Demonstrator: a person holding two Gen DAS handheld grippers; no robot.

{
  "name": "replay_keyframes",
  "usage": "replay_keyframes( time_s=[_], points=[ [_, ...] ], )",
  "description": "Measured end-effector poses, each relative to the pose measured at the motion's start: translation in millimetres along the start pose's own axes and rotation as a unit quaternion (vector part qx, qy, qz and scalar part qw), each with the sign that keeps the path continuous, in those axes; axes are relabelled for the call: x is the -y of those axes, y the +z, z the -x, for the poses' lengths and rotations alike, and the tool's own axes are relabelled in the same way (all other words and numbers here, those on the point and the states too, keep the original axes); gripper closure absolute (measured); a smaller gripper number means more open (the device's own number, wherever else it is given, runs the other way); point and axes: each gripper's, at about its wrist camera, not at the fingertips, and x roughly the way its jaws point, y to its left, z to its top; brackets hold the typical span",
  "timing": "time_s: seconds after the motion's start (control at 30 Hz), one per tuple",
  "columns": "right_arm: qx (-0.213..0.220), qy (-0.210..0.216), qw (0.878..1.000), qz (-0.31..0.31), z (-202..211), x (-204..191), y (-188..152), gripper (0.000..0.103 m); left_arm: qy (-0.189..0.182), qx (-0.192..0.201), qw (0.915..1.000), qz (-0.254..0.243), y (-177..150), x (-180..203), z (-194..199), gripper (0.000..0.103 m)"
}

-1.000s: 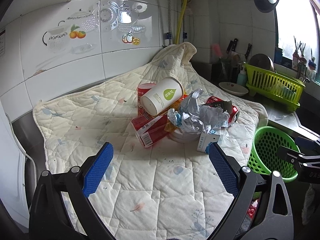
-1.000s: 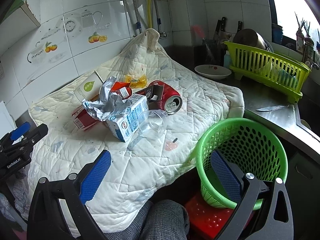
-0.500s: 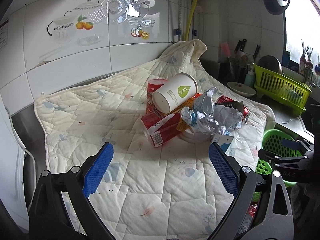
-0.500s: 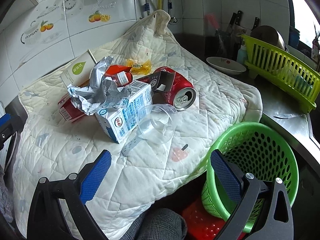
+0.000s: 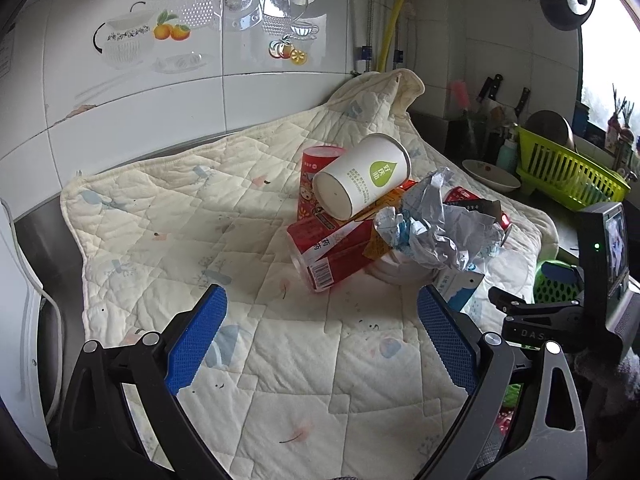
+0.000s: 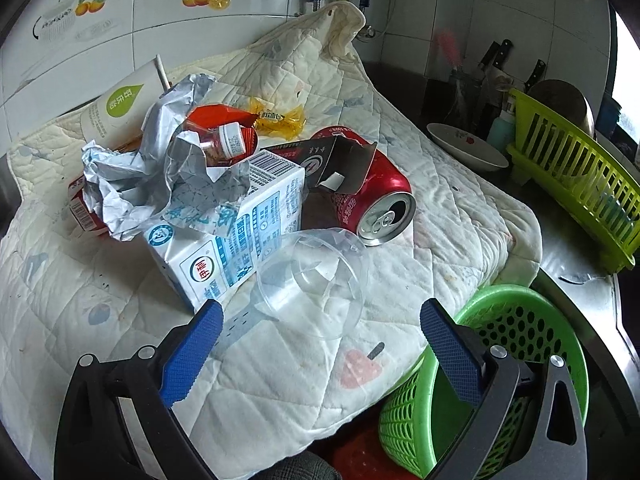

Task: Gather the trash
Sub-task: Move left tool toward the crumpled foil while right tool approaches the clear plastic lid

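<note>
Trash pile [image 6: 224, 184] heaped on quilt [image 6: 280, 360]; clear cup [image 6: 316, 280] foremost, green basket [image 6: 500, 360] beside. Both claws, left gripper [image 5: 320, 340], right gripper [image 6: 320, 344], spread wide, empty.

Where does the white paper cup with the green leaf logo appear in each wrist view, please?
Left wrist: white paper cup with the green leaf logo at centre, atop the pile.
Right wrist: upper left, behind crumpled silver foil wrapper.
Shared landmark: the foil wrapper.

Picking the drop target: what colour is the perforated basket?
Bright green basket; clearest in the right wrist view.
</note>
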Motion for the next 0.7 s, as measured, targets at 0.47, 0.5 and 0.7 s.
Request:
replay_keyframes(
  time_s=[0.47,0.5,0.7],
  points=[
    [-0.012,-0.023,0.999,0.023,-32.1,-2.4,6.1,0.019,-0.030,-0.023,0.9989,0.027,10.6,9.2,-24.6,0.009],
    [-0.013,-0.024,0.999,0.022,-33.6,-1.8,6.6,0.020,-0.032,-0.025,0.9987,0.030,11.6,9.7,-26.7,0.009],
    [-0.011,-0.018,1.000,0.015,-36.9,2.4,6.4,0.030,-0.061,-0.033,0.9962,0.052,17.9,17.1,-39.7,0.010]
  ],
)
